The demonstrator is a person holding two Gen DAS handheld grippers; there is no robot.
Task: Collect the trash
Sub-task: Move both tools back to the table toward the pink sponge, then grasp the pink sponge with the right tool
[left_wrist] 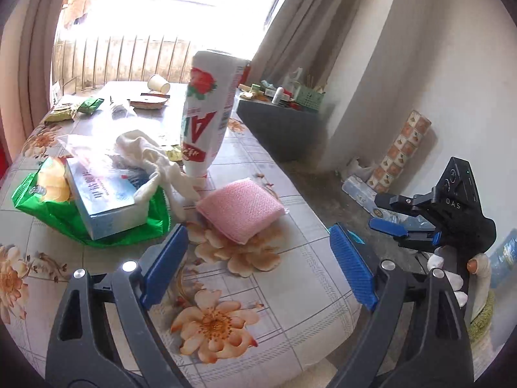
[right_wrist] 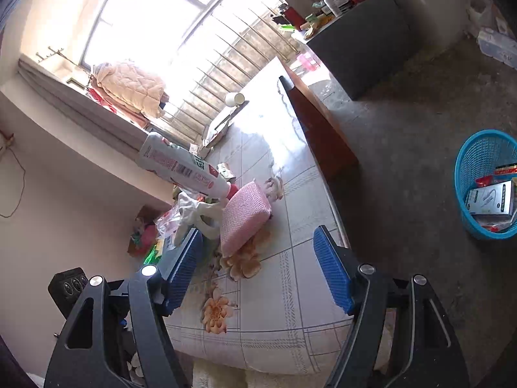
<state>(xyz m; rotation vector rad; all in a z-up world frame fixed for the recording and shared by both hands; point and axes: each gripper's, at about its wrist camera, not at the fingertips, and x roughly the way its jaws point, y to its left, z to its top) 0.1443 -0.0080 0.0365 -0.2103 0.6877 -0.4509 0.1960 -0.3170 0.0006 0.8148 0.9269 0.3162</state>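
Note:
My left gripper (left_wrist: 258,242) hangs open and empty over the near end of the flowered table (left_wrist: 300,294). Just ahead of it lies a pink sponge (left_wrist: 240,211). Behind that, a white bottle (left_wrist: 206,113) stands on its cap. To the left, a green bag (left_wrist: 97,226) holds a blue-and-white box (left_wrist: 103,200), with a white cloth (left_wrist: 152,158) draped over it. My right gripper (right_wrist: 257,242) is also open with nothing between its fingers, short of the sponge (right_wrist: 244,220). It shows to the right, off the table's edge (left_wrist: 384,213). A blue basket (right_wrist: 462,168) on the floor holds boxes and wrappers.
A paper cup (left_wrist: 158,83), green packets (left_wrist: 90,105) and a flat wrapper lie at the table's far end by the barred window. A dark cabinet (left_wrist: 278,126) with clutter on top stands to the right, a tile-patterned roll (left_wrist: 404,152) leans on the wall, and grey floor (right_wrist: 404,129) lies beside the table.

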